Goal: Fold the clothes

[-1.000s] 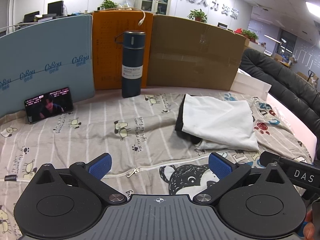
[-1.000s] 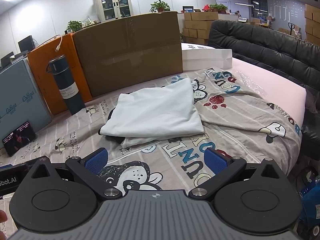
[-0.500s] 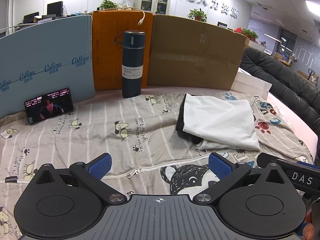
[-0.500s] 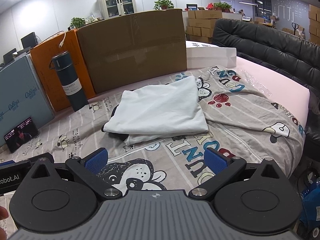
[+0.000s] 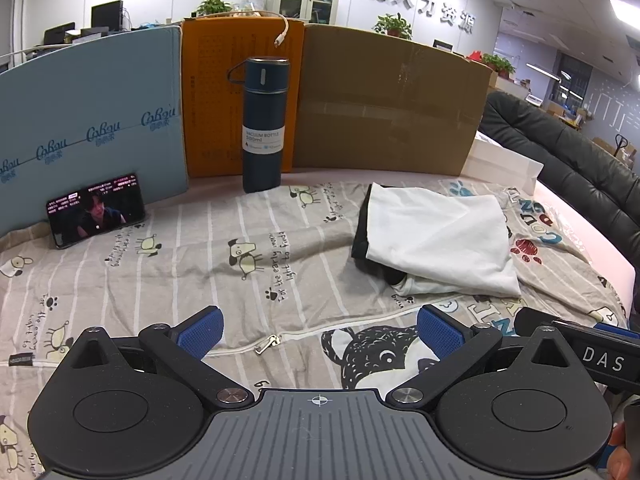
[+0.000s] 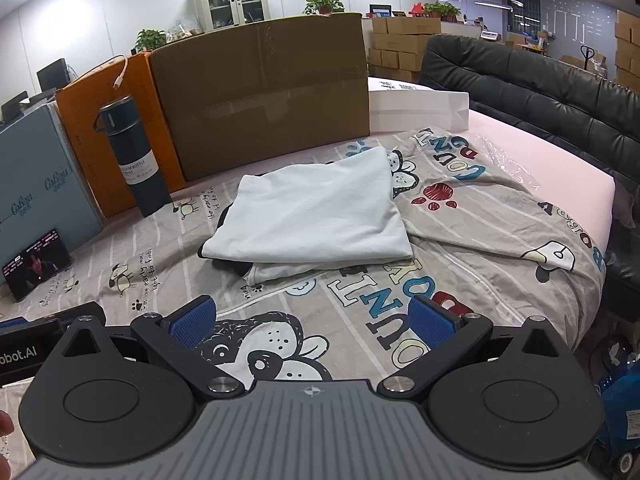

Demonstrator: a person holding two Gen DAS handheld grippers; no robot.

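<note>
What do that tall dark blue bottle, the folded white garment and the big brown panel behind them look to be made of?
Blue bottle: likely metal with a matte painted coat; its label reads "vacuum bottle" and it shows only a dull sheen.
Folded white garment: soft knit fabric, probably cotton; it drapes and creases gently, with dark trim at one edge.
Brown panel: corrugated cardboard, matte, with a clear tape strip across it.

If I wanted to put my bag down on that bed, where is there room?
The widest free patch is the striped bedspread between the phone and the folded white garment, in front of the blue bottle. Another lies right of the garment, toward the black headboard. The back edge is crowded with boards.
</note>
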